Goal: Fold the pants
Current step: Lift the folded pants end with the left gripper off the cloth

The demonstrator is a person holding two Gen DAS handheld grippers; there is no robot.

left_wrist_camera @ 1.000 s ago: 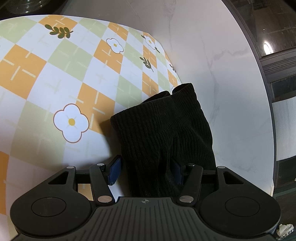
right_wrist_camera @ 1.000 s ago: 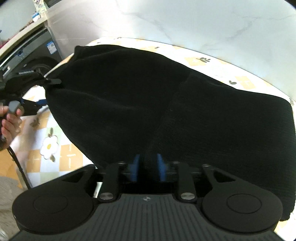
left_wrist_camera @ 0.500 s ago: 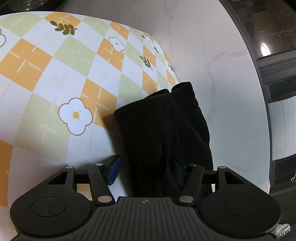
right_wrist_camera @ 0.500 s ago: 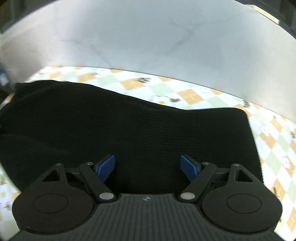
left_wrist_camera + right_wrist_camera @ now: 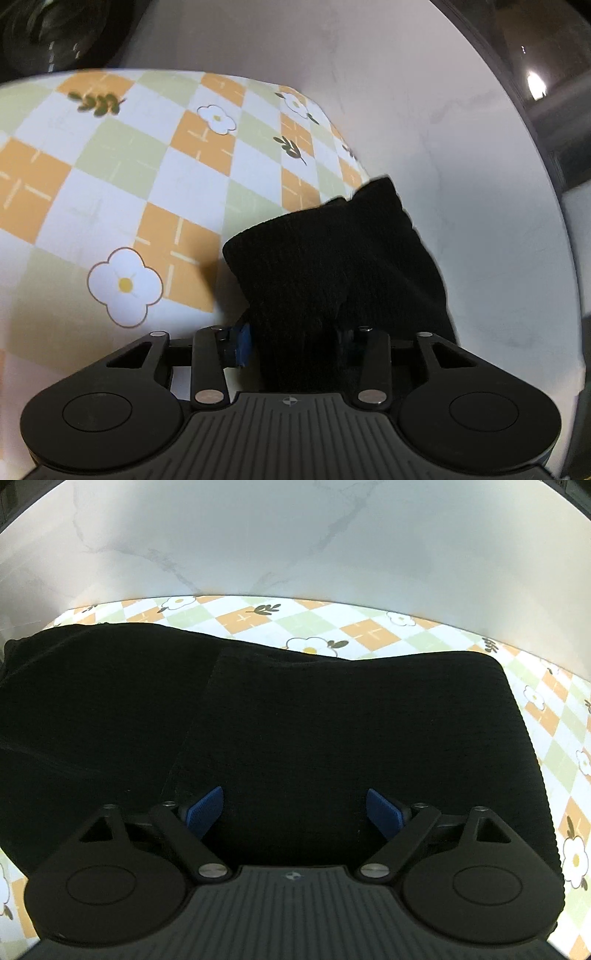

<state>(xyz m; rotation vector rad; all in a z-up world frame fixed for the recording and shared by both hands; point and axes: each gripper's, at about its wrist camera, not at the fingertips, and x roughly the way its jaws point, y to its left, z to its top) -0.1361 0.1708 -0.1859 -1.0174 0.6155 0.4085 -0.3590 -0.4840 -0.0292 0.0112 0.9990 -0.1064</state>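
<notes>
The black pants (image 5: 332, 720) lie on a checked mat (image 5: 373, 631) printed with orange and green squares, white flowers and small leaves, and the mat rests on a pale marble table (image 5: 295, 542). In the right wrist view the pants spread across most of the mat, with one layer folded over another so that a straight edge runs down the middle of the cloth. The right gripper (image 5: 295, 810) hangs low over this folded layer with its blue pads (image 5: 205, 806) spread wide and still opening; the cloth lies under the gap, and the pads press on nothing. In the left wrist view a bunched end of the pants (image 5: 332, 266) rises from the left gripper (image 5: 295, 341) near the mat's edge (image 5: 321, 122). Its jaws are closing with the cloth between them, the left blue pad (image 5: 242, 341) against the fabric and the right pad mostly hidden behind it.
</notes>
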